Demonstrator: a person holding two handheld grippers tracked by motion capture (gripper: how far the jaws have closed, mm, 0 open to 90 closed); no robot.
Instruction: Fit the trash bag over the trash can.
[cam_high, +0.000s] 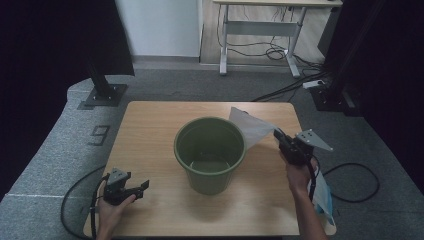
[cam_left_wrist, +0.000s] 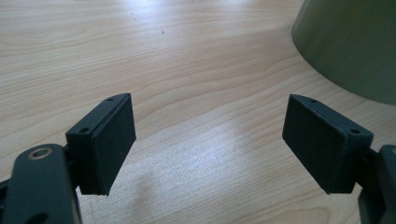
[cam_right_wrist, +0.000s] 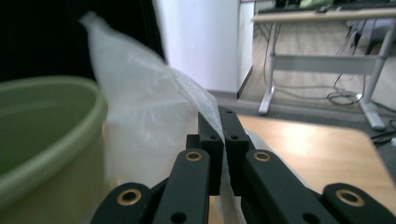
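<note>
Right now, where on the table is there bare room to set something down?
Bare wood lies behind the green bucket, along the table's left side, and in front between the left gripper and bucket. The right side is crowded: the right gripper holds a plastic bag there.

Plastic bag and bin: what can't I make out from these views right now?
- Plastic bag: in the right gripper view its lower end is hidden behind the right gripper, so where its opening is cannot be told.
- Green bin: the left gripper view cuts it off at the top right edge; its floor in the high view is too dark to read.
- Blue-and-white item at the table's right edge: half hidden by the forearm.
</note>
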